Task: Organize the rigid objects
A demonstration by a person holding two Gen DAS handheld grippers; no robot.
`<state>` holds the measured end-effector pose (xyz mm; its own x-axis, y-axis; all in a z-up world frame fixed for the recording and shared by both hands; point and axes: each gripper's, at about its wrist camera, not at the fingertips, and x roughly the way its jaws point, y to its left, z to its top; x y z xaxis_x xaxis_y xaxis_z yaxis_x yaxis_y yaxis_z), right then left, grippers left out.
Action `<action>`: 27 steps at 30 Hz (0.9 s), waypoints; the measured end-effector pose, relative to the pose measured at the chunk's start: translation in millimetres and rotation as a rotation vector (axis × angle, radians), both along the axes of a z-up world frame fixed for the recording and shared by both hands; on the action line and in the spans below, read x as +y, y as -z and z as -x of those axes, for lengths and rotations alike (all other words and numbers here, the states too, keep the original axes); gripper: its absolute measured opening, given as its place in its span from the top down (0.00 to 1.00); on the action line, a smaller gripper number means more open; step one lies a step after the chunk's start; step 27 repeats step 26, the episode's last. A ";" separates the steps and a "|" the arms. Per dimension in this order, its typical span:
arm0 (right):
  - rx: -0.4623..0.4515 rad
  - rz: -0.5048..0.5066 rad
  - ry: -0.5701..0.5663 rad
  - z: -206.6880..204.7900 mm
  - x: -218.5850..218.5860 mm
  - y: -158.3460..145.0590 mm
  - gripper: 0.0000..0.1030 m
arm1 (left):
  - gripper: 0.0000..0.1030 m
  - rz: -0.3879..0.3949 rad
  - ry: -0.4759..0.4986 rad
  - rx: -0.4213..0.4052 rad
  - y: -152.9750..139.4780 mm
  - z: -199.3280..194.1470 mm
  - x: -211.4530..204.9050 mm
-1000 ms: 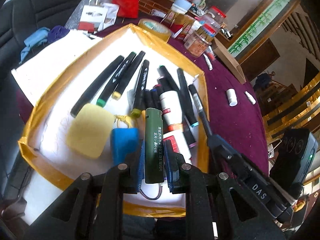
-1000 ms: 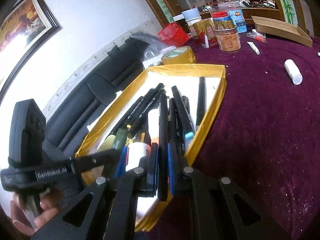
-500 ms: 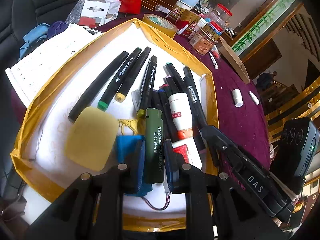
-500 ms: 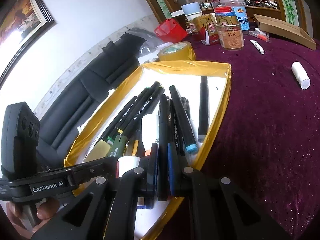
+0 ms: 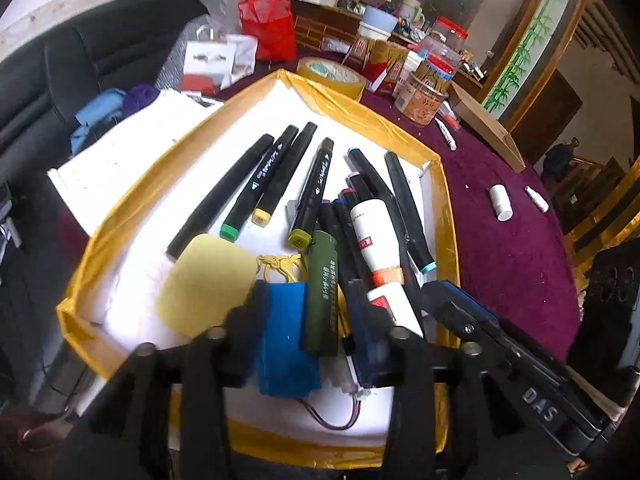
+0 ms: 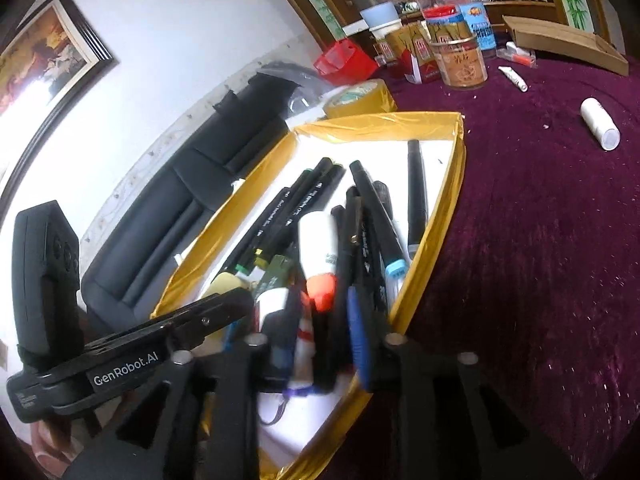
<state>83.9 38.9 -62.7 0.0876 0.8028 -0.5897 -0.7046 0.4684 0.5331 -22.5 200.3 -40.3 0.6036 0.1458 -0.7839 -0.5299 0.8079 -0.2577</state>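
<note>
A gold-rimmed white tray [image 5: 132, 216] holds several black markers [image 5: 276, 176], a white bottle with an orange band [image 5: 374, 232], a yellow pad [image 5: 204, 280], a blue block [image 5: 286, 336] and a dark green cylinder [image 5: 322, 296]. My left gripper [image 5: 306, 312] is open over the tray's near end; the green cylinder lies loose between its jaws. My right gripper [image 6: 320, 328] is open beside it, with a black marker [image 6: 344, 264] lying between its jaws. The tray [image 6: 440, 216] shows in the right wrist view too.
The tray sits on a purple cloth table [image 5: 512, 264]. A tape roll [image 5: 332, 74], jars [image 5: 424, 96], a cardboard box [image 5: 488, 128] and small white bottles [image 5: 500, 202] stand beyond it. A black sofa [image 6: 192, 184] lies to the left.
Both grippers have opened. The left let go of the green cylinder and the right let go of the black marker; both now lie in the tray.
</note>
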 end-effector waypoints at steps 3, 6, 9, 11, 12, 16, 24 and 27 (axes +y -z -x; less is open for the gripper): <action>-0.019 -0.005 0.007 8.3 -8.6 -4.1 0.71 | 0.52 -0.043 -0.010 -0.002 -3.9 4.9 -8.5; -0.031 -0.008 0.010 12.7 -15.4 -7.1 0.66 | 0.52 -0.093 -0.018 0.014 -6.4 8.3 -19.1; -0.053 -0.008 0.020 17.3 -24.2 -12.3 0.61 | 0.52 -0.141 -0.043 0.029 -10.5 12.6 -26.2; -0.070 -0.012 0.025 20.7 -29.8 -16.5 0.59 | 0.52 -0.173 -0.060 0.039 -14.4 15.9 -29.9; -0.079 -0.018 0.024 23.1 -32.7 -19.3 0.56 | 0.52 -0.188 -0.064 0.044 -15.9 17.2 -31.3; -0.114 -0.025 0.008 34.2 -37.1 -27.1 0.52 | 0.51 -0.218 -0.071 0.067 -20.4 23.6 -33.5; -0.134 -0.017 -0.015 47.2 -33.5 -28.1 0.50 | 0.39 -0.240 -0.077 0.075 -23.2 32.7 -29.9; -0.133 -0.013 -0.016 47.9 -32.4 -26.6 0.50 | 0.38 -0.248 -0.065 0.066 -23.9 33.3 -31.3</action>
